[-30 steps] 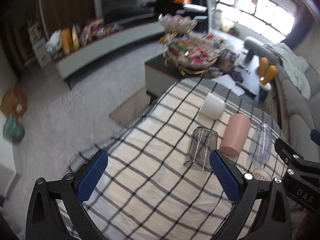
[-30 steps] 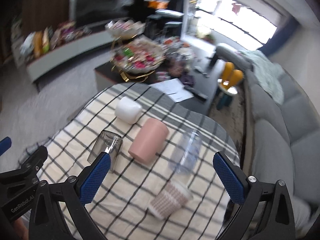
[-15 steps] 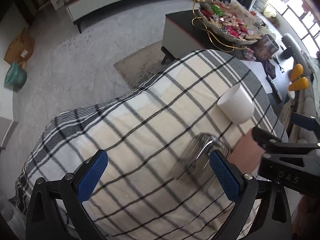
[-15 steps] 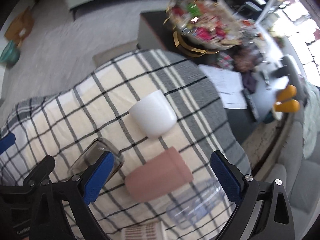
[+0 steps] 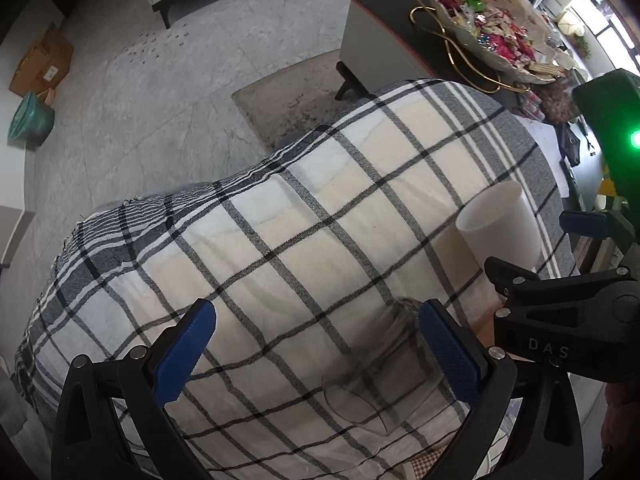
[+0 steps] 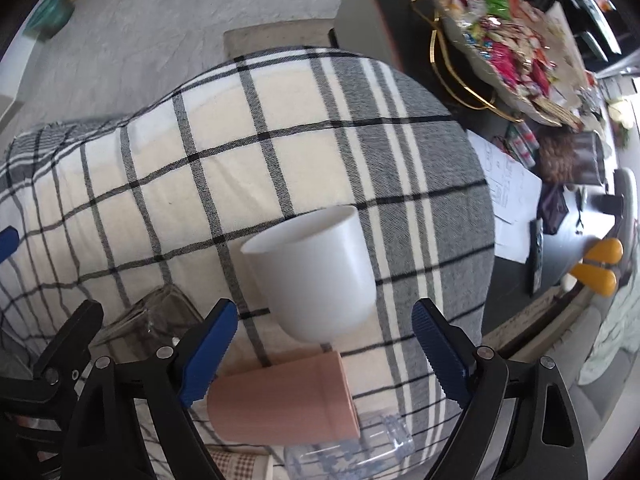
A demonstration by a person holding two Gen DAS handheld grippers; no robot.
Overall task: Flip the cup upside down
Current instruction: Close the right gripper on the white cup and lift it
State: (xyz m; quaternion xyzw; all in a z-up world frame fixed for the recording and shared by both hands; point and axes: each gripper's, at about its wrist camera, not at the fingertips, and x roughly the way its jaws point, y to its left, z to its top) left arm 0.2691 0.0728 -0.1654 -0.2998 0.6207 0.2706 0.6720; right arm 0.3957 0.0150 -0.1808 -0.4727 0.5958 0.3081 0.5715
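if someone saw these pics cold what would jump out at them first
Probably the white cup on its side in the middle of the checked tablecloth, framed by the open right gripper. Nearer the camera lie a pink cup, also tipped over, and a smoky glass tumbler by the open left gripper. Beyond the table, a gold-framed tray of bright sweets draws the eye.

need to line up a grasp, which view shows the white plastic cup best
Right wrist view: the white plastic cup sits whole and central, rim and rounded base visible. Left wrist view shows it only near the right edge, partly hidden behind the right gripper.
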